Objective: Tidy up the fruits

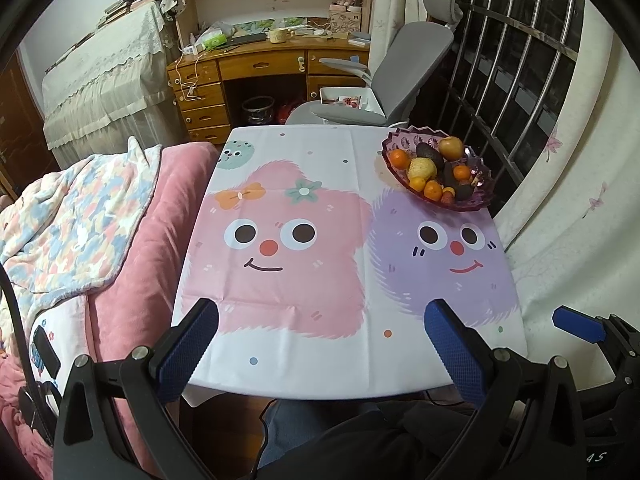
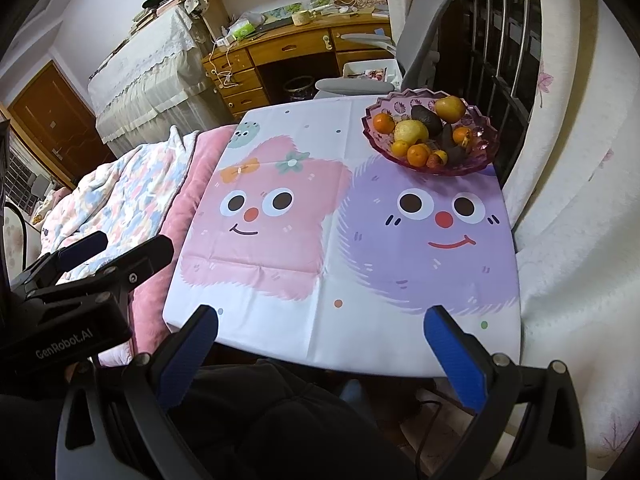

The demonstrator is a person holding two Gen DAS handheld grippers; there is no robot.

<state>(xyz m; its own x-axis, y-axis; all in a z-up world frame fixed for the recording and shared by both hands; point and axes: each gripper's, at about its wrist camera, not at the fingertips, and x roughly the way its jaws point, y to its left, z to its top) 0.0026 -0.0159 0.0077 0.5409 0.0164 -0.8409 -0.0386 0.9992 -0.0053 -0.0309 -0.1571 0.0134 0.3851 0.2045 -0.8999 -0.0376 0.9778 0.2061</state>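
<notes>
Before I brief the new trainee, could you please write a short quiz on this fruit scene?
1. True or false: the purple bowl sits at the table's far right corner.
2. Which lies in the bowl? A avocado B banana C grapes
3. Fill in: the left gripper and right gripper are both ____, gripping nothing.

Key: 1 true. 2 A. 3 open.

Purple scalloped fruit bowl (image 1: 476, 194), upright, well ahead and right of the open jaws. Piled inside: oranges (image 1: 399, 159), yellow pear (image 1: 422, 168), brown pear (image 1: 451, 148), dark avocados (image 1: 430, 153). Fruits touching, heaped together.
</notes>
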